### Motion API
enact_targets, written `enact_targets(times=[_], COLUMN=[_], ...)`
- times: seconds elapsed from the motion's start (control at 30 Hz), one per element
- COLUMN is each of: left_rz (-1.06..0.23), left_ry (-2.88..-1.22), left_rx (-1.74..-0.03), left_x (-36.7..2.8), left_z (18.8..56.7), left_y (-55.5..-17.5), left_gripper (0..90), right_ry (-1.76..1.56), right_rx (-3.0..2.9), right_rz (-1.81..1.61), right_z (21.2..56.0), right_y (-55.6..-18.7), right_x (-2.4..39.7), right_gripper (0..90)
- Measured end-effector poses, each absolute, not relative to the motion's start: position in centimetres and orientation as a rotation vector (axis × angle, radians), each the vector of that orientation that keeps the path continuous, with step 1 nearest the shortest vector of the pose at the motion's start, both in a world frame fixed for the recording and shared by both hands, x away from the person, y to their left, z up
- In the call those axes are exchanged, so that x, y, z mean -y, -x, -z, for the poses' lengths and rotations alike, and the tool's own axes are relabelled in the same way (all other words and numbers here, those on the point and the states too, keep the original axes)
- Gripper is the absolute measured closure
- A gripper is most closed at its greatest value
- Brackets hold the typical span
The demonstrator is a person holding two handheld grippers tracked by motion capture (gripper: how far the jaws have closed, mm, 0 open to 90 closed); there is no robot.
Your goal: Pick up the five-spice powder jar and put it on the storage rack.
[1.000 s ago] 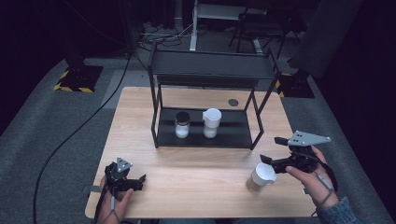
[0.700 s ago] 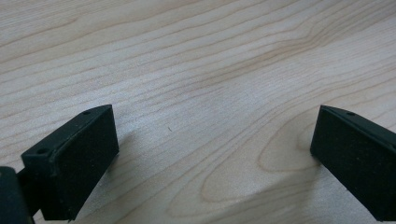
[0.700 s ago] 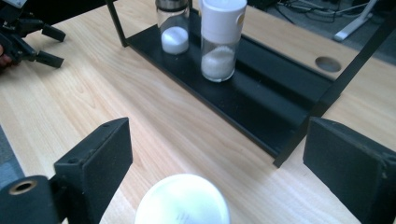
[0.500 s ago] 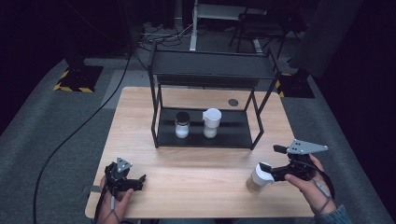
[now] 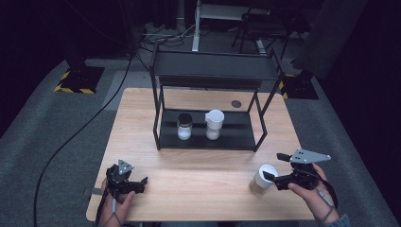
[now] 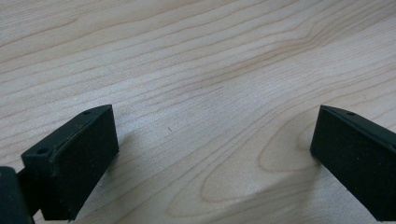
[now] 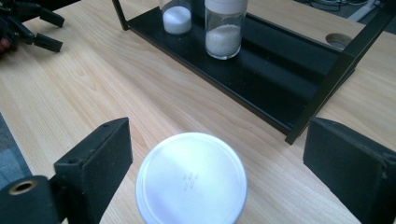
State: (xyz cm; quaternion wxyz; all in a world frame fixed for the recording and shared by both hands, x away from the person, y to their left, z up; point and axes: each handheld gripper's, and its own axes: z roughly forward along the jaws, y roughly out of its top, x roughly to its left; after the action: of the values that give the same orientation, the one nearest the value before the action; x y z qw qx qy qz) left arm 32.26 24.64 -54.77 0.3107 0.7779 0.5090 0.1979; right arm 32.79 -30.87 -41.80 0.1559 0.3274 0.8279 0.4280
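A jar with a white lid (image 5: 263,179) and brownish contents stands on the wooden table (image 5: 198,175) near its front right. My right gripper (image 5: 272,166) is around it from the right. In the right gripper view the lid (image 7: 191,179) lies between the two pads (image 7: 95,163) with a gap on each side. These jaws have just been opening, and the right gripper (image 7: 219,140) is open. My left gripper (image 5: 141,184) rests at the front left. The left gripper (image 6: 212,135) is open over bare wood.
A black two-tier rack (image 5: 236,135) stands mid-table. On its lower shelf are a black-lidded jar of white powder (image 5: 184,126) and a white-lidded jar (image 5: 213,124). A round hole (image 5: 236,103) is in the tabletop behind the rack. The left gripper (image 7: 42,28) shows far off.
My right gripper has sunk lower around the white-lidded jar, which stands in the same spot. The left gripper has kept still.
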Motion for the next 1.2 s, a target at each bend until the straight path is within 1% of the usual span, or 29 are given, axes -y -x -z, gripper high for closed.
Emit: enact_targets(times=[0.93, 1.03, 1.2], left_rz=[-0.522, -0.522, -0.522], left_ry=[-2.056, -2.056, -2.056], left_rx=[-1.342, -1.342, -1.342], left_x=[-24.7, -24.7, -24.7], left_z=[54.8, 54.8, 54.8], left_y=[-32.3, -32.2, -32.2], left_gripper=[0.5, 0.5, 0.5], right_ry=[-0.952, -0.947, -0.929], right_rx=[-2.43, -2.436, -2.454], right_rz=[-1.212, -1.207, -1.18], right_z=[45.6, 45.8, 46.2], right_y=[-31.9, -32.0, -32.0], right_x=[30.4, 30.4, 30.3], right_gripper=[9.3, 11.0, 17.7])
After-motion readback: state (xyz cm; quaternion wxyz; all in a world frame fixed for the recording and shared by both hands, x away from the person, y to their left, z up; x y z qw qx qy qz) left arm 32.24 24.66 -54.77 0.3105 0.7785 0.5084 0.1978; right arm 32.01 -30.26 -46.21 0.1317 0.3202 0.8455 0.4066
